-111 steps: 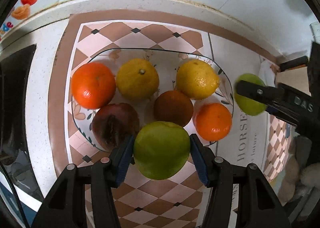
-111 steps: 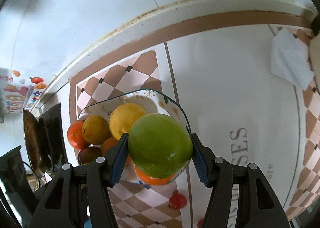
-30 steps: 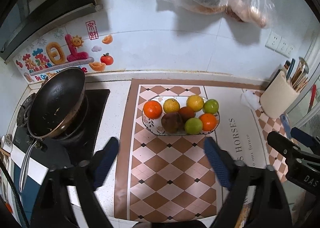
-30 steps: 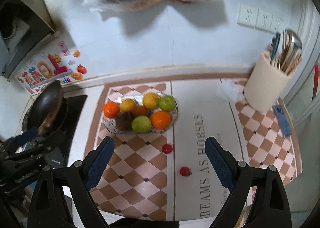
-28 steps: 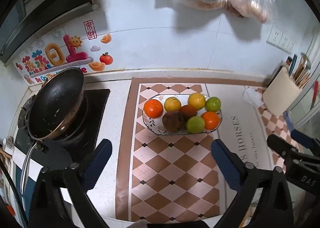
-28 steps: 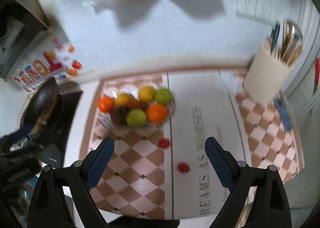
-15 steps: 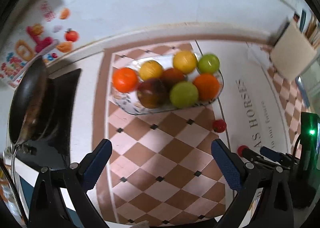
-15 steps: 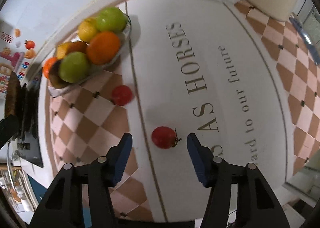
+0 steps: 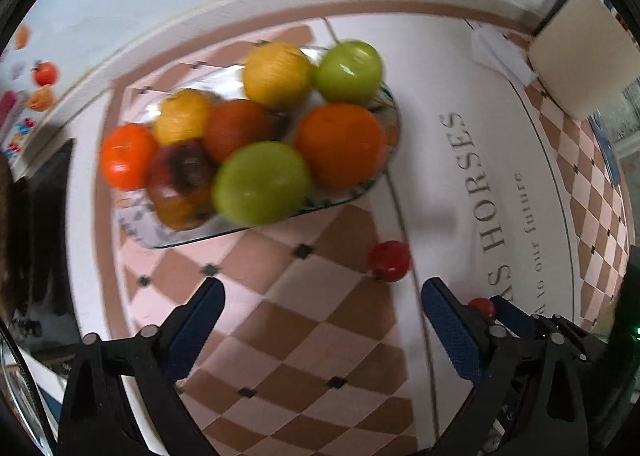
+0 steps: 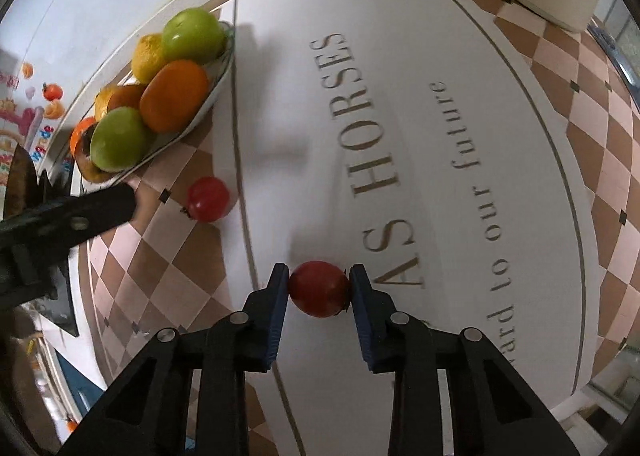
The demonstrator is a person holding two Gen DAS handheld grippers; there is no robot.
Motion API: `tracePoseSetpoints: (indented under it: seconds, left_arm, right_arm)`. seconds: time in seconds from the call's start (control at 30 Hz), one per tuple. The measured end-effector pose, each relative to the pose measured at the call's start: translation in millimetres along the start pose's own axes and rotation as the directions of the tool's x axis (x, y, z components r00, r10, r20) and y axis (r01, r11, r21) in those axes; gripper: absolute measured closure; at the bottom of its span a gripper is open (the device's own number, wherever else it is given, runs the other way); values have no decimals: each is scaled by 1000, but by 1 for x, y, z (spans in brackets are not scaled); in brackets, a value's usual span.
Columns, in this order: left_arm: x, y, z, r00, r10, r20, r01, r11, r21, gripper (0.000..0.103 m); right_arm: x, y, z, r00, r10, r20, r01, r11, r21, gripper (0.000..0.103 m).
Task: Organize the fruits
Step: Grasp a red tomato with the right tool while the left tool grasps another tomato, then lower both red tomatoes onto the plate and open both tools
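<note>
A: Tomato (image 10: 319,289) first: what is different about it since half a second ago?

B: Then the right tongs (image 10: 319,290) stood wide around it with a clear gap on each side. Now the two blue pads sit right against its sides, low in the middle of the right wrist frame. Whether they press it firmly or only touch, the view does not settle, and the tomato looks to be resting on the desk (image 10: 460,104).

A: And what does that mean for the job?

B: The large fruit is already in the dish (image 9: 256,226), which fills the upper left of both frames. Only two small red ones are out on the mat, so this looks like the pick-up of the first of them.

A: Where is the other tomato (image 10: 208,199)?

B: Left of centre in the right frame, just below the dish's near edge. In the left frame it lies right of centre, just above the right pad of the left tongs (image 9: 322,322), outside their gap.

A: And those tongs?

B: Spread wide, holding nothing, over the checkered part of the mat. They have dropped much nearer the desk than a second ago. Probably they are lining up on that second tomato.
</note>
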State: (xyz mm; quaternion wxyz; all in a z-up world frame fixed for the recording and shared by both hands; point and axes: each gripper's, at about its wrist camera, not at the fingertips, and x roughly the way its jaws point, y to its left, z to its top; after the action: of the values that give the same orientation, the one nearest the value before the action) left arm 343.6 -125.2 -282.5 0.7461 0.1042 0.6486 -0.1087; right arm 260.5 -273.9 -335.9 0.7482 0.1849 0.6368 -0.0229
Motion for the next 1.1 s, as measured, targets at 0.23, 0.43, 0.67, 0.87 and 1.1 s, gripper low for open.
tracePoseSetpoints:
  seconds: [0.23, 0.43, 0.67, 0.87, 1.1]
  left_arm:
    - [42, -28, 13, 994, -36, -103, 42, 998, 53, 42]
    - [59, -39, 14, 987, -57, -151, 68, 995, 69, 66]
    - [53, -42, 15, 987, -91, -133, 100, 993, 63, 74]
    - [22, -29, 10, 986, -139, -90, 143, 989, 38, 74]
    - [-36, 45, -4, 979, -202, 11, 202, 976, -87, 74]
  right_arm:
    - [-16, -21, 4, 1000, -4, 16, 4, 1000, 26, 70]
    - [-24, -28, 14, 1000, -9, 24, 8, 999, 38, 70]
    - [-34, -21, 24, 999, -5, 40, 4, 1000, 24, 69]
    - [-48, -8, 26, 998, 12, 64, -12, 1000, -3, 70]
    - [-60, 48, 49, 990, 133, 53, -127, 987, -94, 70]
